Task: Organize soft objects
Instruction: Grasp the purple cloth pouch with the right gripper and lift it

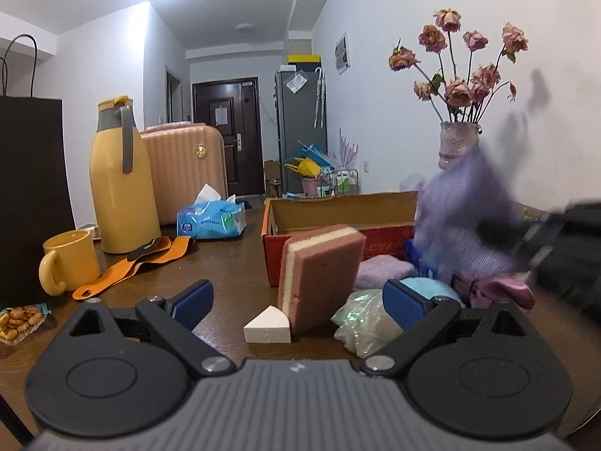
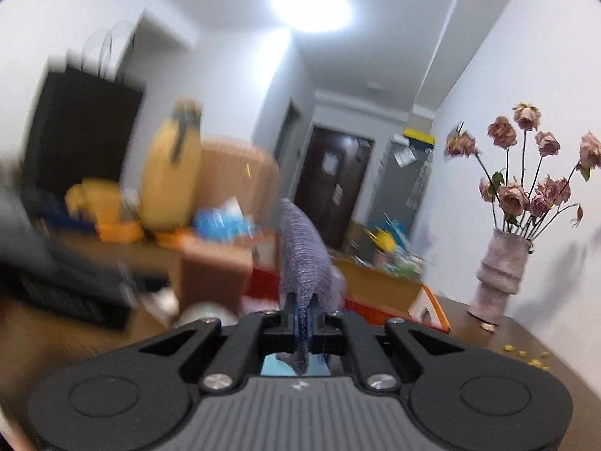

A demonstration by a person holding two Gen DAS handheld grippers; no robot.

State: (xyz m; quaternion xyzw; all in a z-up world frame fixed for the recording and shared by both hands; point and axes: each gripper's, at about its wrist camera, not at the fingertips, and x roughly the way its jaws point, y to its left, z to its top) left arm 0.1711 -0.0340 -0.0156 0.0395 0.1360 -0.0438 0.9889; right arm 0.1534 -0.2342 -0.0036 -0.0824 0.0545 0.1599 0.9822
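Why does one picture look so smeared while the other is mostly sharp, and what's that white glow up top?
Right wrist view: the left side is motion-smeared, though the purple knit cloth pinched in the right gripper and the vase stay sharp. Left wrist view: mostly crisp, only that cloth blurs. Both: the ceiling light blows out white, and the fisheye bends walls.

The bench is dark wood with a smooth, semi-gloss finish. Ahead of the left hand-held gripper: a porous matt foam sponge, a crinkled glossy plastic bag, and a cardboard box. The right hand-held gripper, matt black plastic with bright metal pivots, pinches ribbed knitted purple cloth.
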